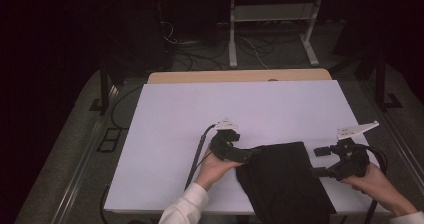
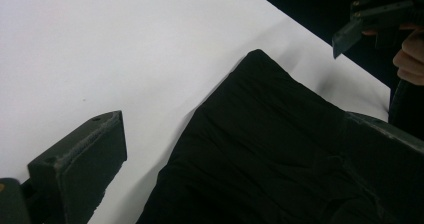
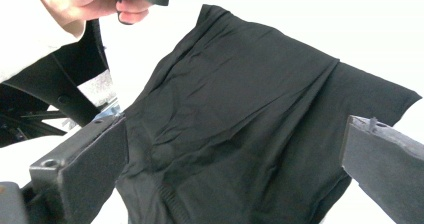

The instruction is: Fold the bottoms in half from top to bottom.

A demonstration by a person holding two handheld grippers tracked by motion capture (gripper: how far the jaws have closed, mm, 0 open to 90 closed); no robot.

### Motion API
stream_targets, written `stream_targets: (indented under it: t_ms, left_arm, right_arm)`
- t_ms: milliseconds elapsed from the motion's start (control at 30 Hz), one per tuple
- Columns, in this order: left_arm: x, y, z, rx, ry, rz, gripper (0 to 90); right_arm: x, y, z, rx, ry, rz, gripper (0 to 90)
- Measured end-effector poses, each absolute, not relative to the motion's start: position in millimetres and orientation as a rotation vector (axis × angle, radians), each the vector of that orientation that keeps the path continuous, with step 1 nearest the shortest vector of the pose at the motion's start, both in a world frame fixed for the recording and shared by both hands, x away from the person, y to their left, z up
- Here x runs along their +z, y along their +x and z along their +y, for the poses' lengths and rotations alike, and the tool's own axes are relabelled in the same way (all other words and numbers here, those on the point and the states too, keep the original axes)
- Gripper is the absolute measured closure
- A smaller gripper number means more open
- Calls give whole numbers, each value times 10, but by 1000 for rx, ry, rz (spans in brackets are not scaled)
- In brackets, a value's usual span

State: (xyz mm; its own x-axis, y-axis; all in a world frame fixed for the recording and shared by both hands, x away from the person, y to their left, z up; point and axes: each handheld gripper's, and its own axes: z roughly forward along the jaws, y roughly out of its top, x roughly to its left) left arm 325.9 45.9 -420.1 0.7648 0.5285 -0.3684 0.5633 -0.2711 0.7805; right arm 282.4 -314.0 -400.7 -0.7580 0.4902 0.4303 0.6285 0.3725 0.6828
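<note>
Room: dark all round, cables on the floor, a white desk frame at the back.
Table: white top, wooden strip at the far edge.
Cloth: black, folded, near edge, hanging over it.
Left gripper: jaws released, at the cloth's left edge.
Right gripper: jaws released, just right of the cloth.
Gripper views: show creases in the cloth.

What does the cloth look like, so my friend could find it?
Look at the white table, then its near edge between the two grippers. There lies the cloth, folded and hanging over that edge. It is the only soft black thing on the white top.
</note>
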Motion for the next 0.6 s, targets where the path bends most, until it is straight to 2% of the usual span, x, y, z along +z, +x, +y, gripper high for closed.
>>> stream_targets:
  t_ms: [600]
  left_arm:
    - [-4210,3266,533,-21,1932,846,0]
  right_arm:
    - [-3846,3057,-3098,-1353,-1038,-2518,0]
